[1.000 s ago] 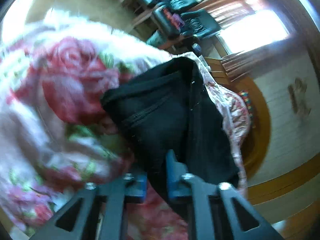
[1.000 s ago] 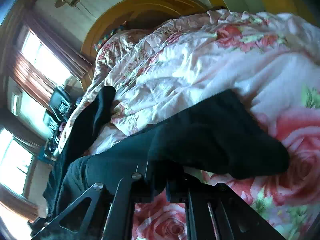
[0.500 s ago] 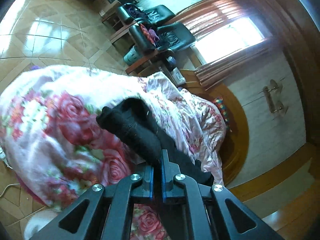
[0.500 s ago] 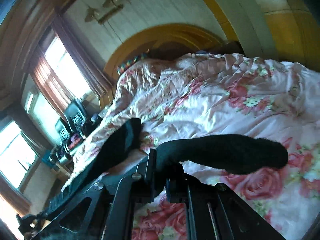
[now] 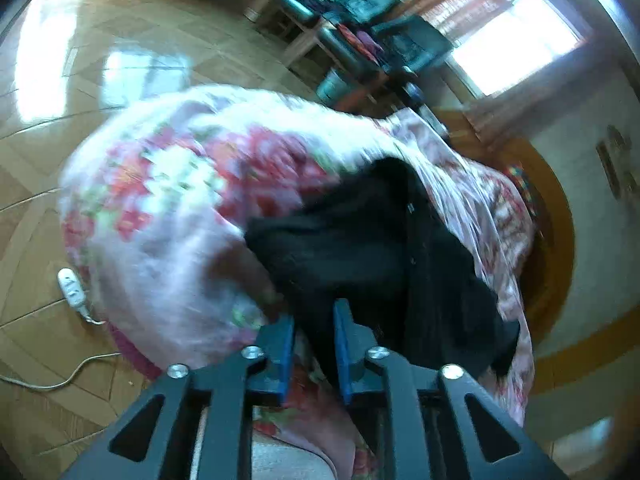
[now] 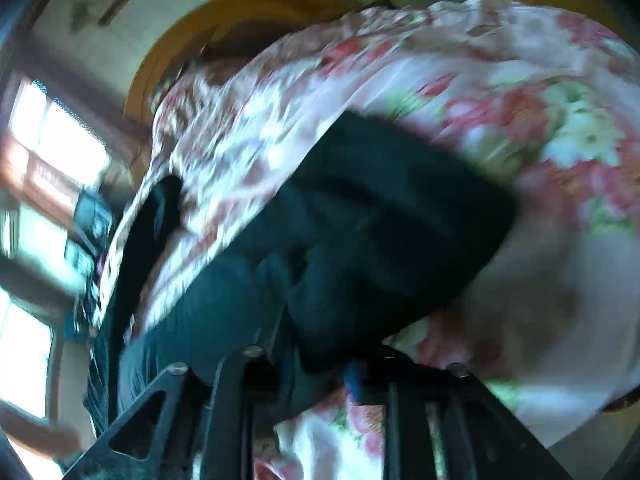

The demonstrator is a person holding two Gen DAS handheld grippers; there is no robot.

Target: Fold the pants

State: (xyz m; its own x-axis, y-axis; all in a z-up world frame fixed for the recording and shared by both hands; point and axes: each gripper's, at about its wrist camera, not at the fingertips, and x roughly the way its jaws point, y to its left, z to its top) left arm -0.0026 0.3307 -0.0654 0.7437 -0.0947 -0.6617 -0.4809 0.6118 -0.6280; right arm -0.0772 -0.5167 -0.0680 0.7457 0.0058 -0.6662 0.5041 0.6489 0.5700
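Wood-patterned floor [image 5: 120, 60] spreads behind the bed [image 5: 168, 216], which wears a pink quilt printed with red roses. Black pants [image 5: 360, 248] lie bunched on that quilt, near the arched wooden headboard [image 5: 560, 248]. Only my left view shows the floor, the dark chairs [image 5: 400, 36] by the bright window [image 5: 516, 44] and a white power strip [image 5: 72, 286] with its cord on the floor beside the bed. My right view shows the pants [image 6: 380, 232] from the other side, one leg trailing off toward the windows at the left edge. My left claw [image 5: 314, 350] has just been opening; its blue pads [image 5: 285, 354] stand apart, with black cloth running down between them and not pinched. My right claw [image 6: 316, 376] has also just been opening, the pants heaped over its tips; a bit of blue pad shows, and the fingers look parted. Both views are smeared by motion, the right worse. I can read no writing or label anywhere.
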